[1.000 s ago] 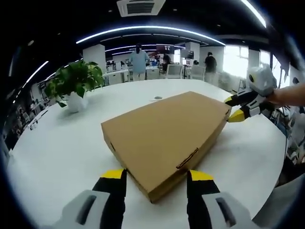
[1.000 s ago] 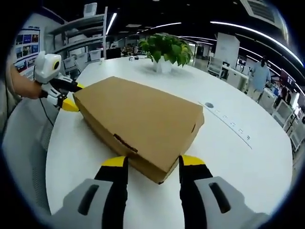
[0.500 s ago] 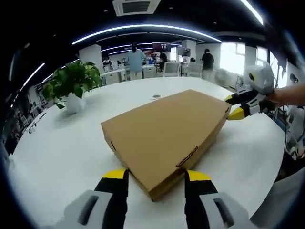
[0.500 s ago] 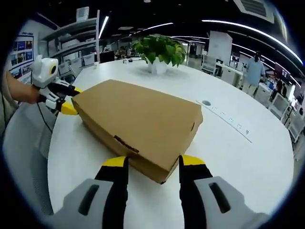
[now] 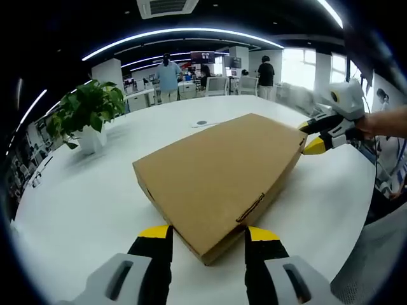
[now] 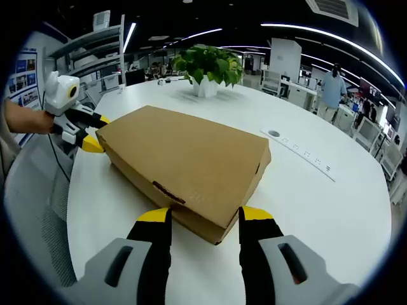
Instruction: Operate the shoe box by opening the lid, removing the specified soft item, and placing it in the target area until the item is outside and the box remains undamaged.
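Observation:
A shut brown cardboard shoe box [image 5: 219, 168] lies flat on the white table [image 5: 82, 210], its lid down and the soft item hidden inside. My left gripper [image 5: 207, 234] is open, its yellow-tipped jaws on either side of the box's near corner. The right gripper view shows it at the box's far left corner [image 6: 98, 132], held by a hand. My right gripper [image 6: 205, 217] is open too and straddles the opposite corner of the box [image 6: 191, 159]. It appears in the left gripper view at the far right [image 5: 308, 138].
A potted green plant [image 5: 86, 111] stands on the table beyond the box and shows again as the plant [image 6: 206, 67]. A round cable port [image 6: 274, 134] is set in the tabletop. A grey mesh chair [image 6: 38, 210] is at the table's edge. People stand far off.
Both views have shifted a little with the hands. The box and both grippers keep their places at the two corners.

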`<state>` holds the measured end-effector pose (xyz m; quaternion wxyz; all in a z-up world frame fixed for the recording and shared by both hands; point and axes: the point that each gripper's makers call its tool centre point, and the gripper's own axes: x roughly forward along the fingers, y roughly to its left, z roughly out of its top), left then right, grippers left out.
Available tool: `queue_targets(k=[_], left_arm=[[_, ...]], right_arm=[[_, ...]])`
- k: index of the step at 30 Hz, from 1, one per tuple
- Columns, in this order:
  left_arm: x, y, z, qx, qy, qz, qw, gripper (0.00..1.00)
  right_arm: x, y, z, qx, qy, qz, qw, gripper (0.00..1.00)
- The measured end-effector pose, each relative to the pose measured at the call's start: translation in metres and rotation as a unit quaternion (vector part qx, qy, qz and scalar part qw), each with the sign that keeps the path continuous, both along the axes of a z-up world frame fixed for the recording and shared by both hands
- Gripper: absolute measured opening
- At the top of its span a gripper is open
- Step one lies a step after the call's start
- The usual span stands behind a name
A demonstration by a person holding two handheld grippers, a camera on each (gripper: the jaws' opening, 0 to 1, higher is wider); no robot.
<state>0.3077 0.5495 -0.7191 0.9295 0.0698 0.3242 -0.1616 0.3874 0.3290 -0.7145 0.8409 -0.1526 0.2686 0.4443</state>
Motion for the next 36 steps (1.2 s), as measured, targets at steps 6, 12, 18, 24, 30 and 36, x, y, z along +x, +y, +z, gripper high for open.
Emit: queue_targets(k=[6,12,18,24,30,36], left_arm=[[-0.003,0.006,-0.001,0.009,0.012,-0.026,0.9995,0.43],[-0.006,0.015,-0.001,0.012,0.021,-0.043,0.9988,0.42],[-0.009,0.022,-0.001,0.014,0.026,-0.059,0.9978,0.42],[-0.012,0.031,-0.002,0.018,0.031,-0.072,0.9967,0.42],[-0.013,0.042,-0.002,0.026,0.042,-0.091,0.9947,0.42],[-0.015,0.053,-0.002,0.033,0.052,-0.106,0.9925,0.42]], right_arm=[[-0.009,0.004,0.0,-0.01,0.004,-0.016,0.9998,0.38],[-0.019,0.009,-0.001,-0.012,0.006,-0.03,0.9995,0.38],[-0.028,0.015,0.0,-0.012,0.006,-0.039,0.9991,0.37],[-0.038,0.022,-0.001,-0.009,0.004,-0.051,0.9986,0.37],[-0.047,0.03,0.0,-0.011,0.006,-0.059,0.9982,0.36],[-0.057,0.039,0.0,-0.013,0.005,-0.058,0.9982,0.34]])
